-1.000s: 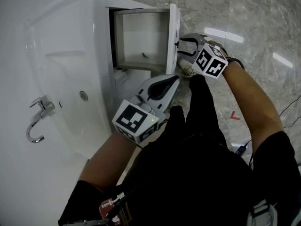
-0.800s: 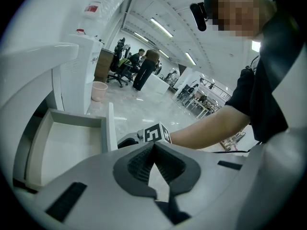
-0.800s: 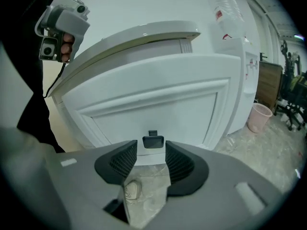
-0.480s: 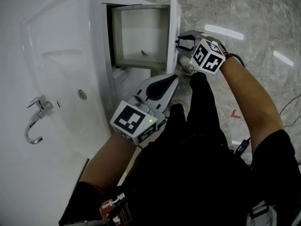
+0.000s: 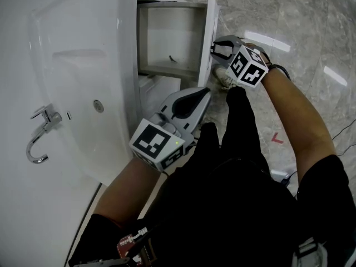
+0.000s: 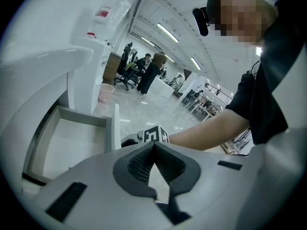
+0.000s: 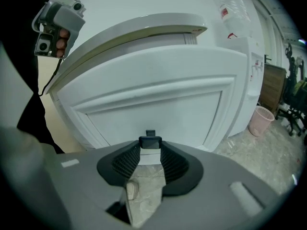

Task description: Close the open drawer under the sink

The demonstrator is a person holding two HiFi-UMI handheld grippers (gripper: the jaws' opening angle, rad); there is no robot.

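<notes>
Ahead and left of my left gripper [image 6: 153, 144], whose jaws are together on nothing, the white drawer [image 5: 167, 35] stands pulled out from under the sink [image 5: 72, 65]. Its tray is open, with 1 small dark scrap [image 5: 173, 59] inside. My right gripper [image 7: 150, 150] has just been closing its 2 jaws, and they now clamp the dark drawer knob [image 7: 150, 142] at their tips. The panelled drawer front [image 7: 153, 97] fills the view ahead. Bare marble floor [image 5: 278, 15] lies to the right, and a pink bin [image 7: 261, 119] stands well off.
</notes>
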